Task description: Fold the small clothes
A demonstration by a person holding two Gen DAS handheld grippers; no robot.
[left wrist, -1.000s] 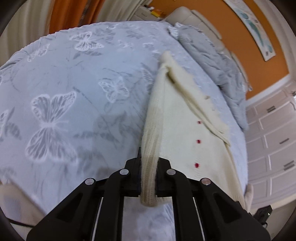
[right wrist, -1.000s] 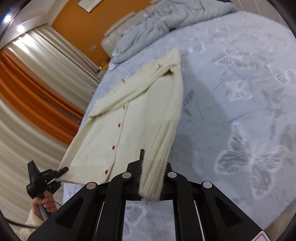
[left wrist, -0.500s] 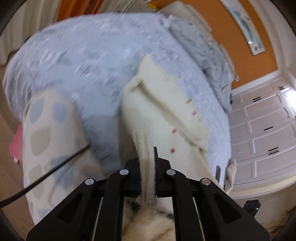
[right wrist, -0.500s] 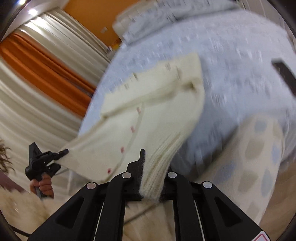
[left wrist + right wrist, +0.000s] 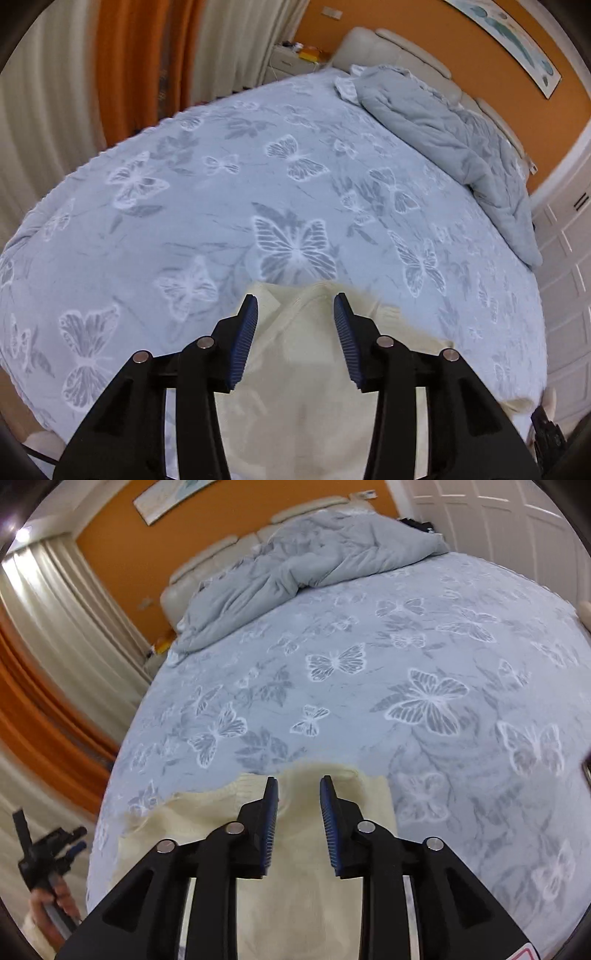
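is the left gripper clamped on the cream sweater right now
No, the left gripper stands open, its blue pads apart with nothing between them, and the cream sweater lies on the butterfly bedspread below.

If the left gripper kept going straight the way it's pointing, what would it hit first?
Most likely the cream cardigan lying under the open left gripper, near its far edge. Just past that is the butterfly-print bedspread. Depth is hard to judge through the fisheye.

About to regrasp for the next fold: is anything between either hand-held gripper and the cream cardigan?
Nothing visible. The left hand-held gripper and right hand-held gripper are both open directly over the cream cardigan, which lies on the butterfly bedspread.
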